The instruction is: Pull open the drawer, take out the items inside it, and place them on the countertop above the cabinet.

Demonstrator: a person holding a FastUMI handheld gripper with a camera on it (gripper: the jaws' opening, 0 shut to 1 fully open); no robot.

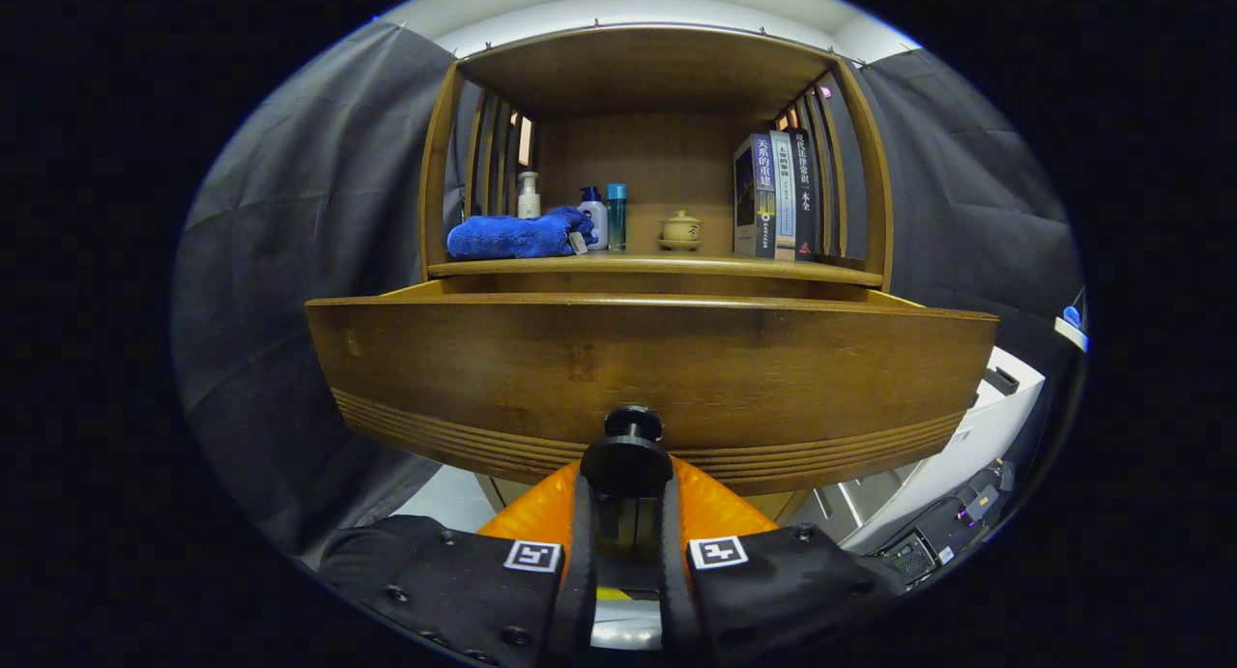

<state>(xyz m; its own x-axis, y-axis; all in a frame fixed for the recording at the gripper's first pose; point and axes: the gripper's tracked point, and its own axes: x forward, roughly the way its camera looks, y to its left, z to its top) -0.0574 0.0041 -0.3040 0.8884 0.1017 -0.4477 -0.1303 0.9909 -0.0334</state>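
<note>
Up front, the claw (626,475) is clamped on the knob (628,450) of the pulled-out drawer (647,359) below the countertop (657,267).

One drawer (652,359), and one knob (628,426) at six o'clock on its front. One gripper (626,484), two fingers (583,523), both pressed on that knob. Two square markers (532,555), at eight and four o'clock of the knob. Up at twelve o'clock, one shelf (657,267). On it: one towel (517,235) at ten o'clock, three bottles (616,216) just beside it, one lidded cup (680,228) near the middle, three books (773,196) standing at two o'clock.
</note>
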